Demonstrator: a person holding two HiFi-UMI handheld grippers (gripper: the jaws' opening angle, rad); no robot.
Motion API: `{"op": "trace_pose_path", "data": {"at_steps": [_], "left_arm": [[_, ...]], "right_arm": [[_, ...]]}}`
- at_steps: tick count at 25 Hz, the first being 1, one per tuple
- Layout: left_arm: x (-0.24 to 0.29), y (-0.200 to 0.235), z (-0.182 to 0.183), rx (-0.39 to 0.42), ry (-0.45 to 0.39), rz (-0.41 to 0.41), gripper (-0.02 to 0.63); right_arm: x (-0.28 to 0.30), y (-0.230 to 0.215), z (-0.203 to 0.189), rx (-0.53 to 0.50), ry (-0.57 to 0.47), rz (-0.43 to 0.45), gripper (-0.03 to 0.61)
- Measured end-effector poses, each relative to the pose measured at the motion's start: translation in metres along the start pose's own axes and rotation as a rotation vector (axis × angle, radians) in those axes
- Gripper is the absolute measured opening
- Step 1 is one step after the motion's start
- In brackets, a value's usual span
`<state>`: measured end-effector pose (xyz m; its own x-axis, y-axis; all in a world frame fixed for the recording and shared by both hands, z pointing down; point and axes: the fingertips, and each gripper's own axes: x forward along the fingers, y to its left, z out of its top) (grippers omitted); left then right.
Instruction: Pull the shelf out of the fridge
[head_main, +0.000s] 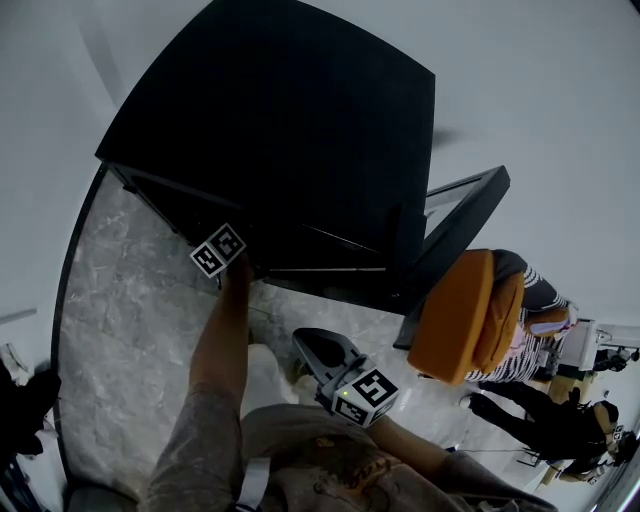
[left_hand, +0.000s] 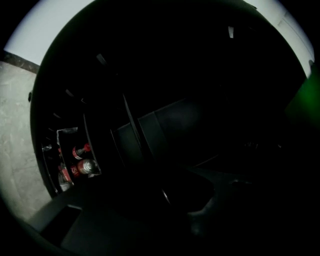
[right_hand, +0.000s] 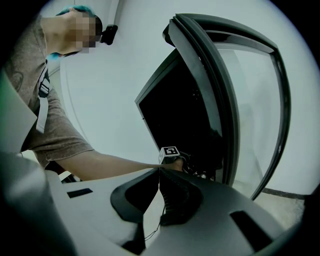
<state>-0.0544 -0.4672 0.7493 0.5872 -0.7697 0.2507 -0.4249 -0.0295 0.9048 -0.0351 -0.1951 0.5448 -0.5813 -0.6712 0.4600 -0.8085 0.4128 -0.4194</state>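
Black shelf (left_hand: 167, 127) lies just ahead of the left gripper (left_hand: 165, 194); darkness hides whether its jaws are apart.

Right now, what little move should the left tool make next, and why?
Probably ease the left tool a little deeper into the fridge, toward the shelf edge. The door is open and that arm reaches inside, but its own view is too dark to show a grip. The right tool hangs back, shut.

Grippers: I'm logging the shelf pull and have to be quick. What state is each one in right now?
Left gripper: inside the dark fridge; jaw state cannot be told.
Right gripper: closed, holding nothing.
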Motion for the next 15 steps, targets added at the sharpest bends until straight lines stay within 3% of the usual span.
{"op": "trace_pose_path", "data": {"at_steps": [10, 15], "left_arm": [[0.022, -0.003, 0.014, -0.088, -0.048, -0.052, 0.054], [0.025, -0.003, 0.017, -0.195, -0.075, -0.086, 0.037]], "right_arm": [[-0.003, -0.007, -0.010, 0.018, 0.016, -0.013, 0.021], [-0.004, -0.008, -0.011, 0.019, 0.018, -0.013, 0.021]]}}
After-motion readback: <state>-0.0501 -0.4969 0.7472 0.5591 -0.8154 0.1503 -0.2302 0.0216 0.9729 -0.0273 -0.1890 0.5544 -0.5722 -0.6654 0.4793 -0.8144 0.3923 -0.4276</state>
